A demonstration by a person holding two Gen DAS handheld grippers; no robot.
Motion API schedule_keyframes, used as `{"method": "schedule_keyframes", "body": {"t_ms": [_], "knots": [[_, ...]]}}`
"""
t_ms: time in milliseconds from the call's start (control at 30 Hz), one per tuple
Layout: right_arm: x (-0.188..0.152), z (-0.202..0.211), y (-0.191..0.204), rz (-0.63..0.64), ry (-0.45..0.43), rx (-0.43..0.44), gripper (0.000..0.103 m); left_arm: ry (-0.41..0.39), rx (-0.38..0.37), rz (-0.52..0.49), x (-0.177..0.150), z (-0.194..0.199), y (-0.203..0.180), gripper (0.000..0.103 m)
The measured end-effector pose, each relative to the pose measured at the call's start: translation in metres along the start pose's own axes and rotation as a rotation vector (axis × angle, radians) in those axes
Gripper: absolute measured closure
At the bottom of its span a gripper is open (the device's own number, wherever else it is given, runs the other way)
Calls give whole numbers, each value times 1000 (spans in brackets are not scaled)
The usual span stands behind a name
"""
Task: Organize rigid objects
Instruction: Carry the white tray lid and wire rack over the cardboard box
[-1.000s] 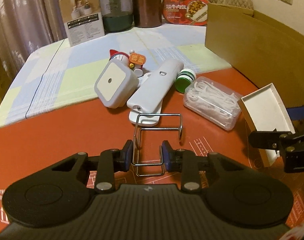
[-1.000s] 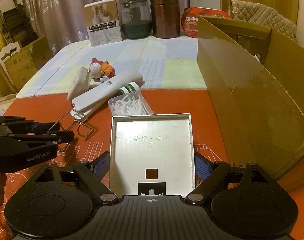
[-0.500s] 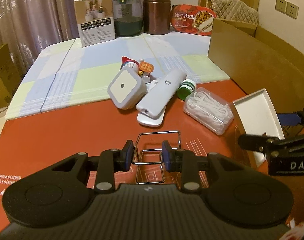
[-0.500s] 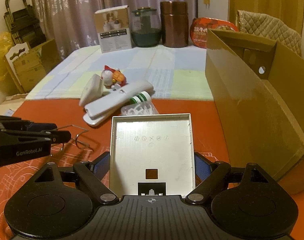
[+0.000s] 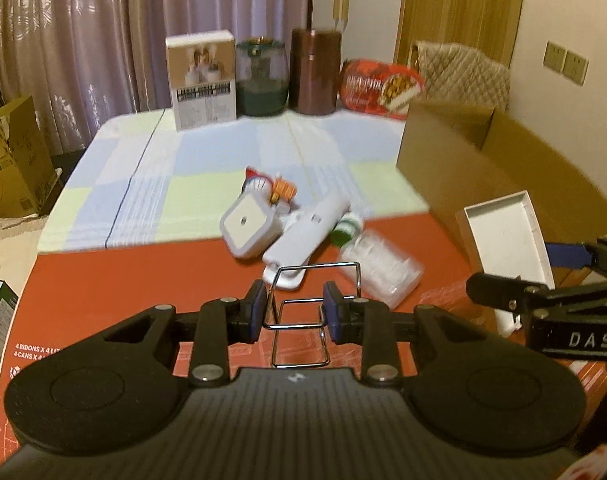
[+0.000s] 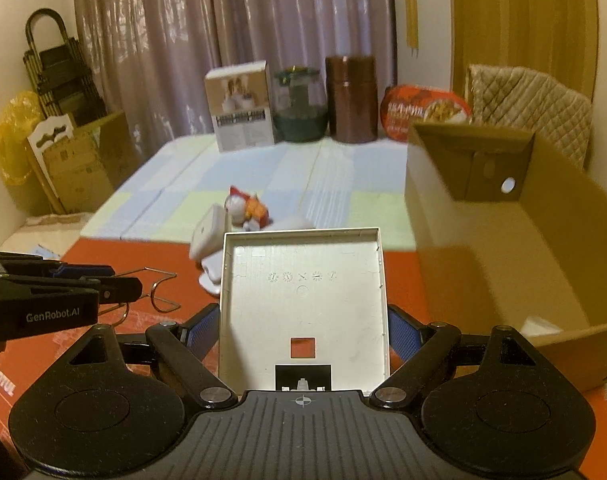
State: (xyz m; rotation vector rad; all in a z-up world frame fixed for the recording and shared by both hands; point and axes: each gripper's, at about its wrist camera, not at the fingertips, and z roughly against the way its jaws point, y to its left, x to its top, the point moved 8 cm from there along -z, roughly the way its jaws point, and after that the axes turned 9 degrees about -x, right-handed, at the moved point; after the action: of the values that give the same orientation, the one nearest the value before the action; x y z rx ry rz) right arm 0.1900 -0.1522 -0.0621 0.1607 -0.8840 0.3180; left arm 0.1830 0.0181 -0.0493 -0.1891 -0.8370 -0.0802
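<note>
— What did each tool have?

— The left gripper (image 5: 293, 307) was clamped narrow on a bent wire rack (image 5: 313, 304), its blue pads pressing the wire's two upright sides, the frame sticking out ahead of and beneath the fingers. The right gripper (image 6: 301, 330) stood wide but held a shallow white plastic tray (image 6: 303, 300) by its two side walls, open face up, a square hole near its close end.

— And around them?

— On the red sheet (image 5: 143, 280) beyond the rack lay a cluster: a square white night light (image 5: 249, 226), a long white device (image 5: 307, 230) touching it, a small red-and-white figurine (image 5: 265, 188) behind, a green-capped bottle (image 5: 346, 230), and a clear box of floss picks (image 5: 383, 266) just right of the device.

— What stood to the right?

— An open cardboard box (image 6: 503, 240), its near wall close beside the tray's right edge. Something white lay on its floor; I couldn't tell what.

— Open room?

— The checked cloth (image 5: 203, 160) behind the cluster was bare up to the far row: a product carton (image 5: 201, 80), a glass jar (image 5: 261, 76), a brown canister (image 5: 315, 70), and a red food pack (image 5: 377, 88).
</note>
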Motion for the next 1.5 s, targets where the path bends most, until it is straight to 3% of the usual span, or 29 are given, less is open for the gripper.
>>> {"method": "schedule_keyframes", "body": {"t_ms": [367,767,1167,1500], "knots": [[41,61,-53,-57,-77,-62,20,-83,-72,-49,49,34,-71,77],[52,93,-168,-122,-81,-222,20,-99,-200,-135,79,17,-161,77],[43,88,-211,-152,-47,-242,20,-69,-256,-178,85,-9,-205,77],[42,56,-243,-141,-3,-257,20,-24,-323,-206,96,-51,-239,77]]}}
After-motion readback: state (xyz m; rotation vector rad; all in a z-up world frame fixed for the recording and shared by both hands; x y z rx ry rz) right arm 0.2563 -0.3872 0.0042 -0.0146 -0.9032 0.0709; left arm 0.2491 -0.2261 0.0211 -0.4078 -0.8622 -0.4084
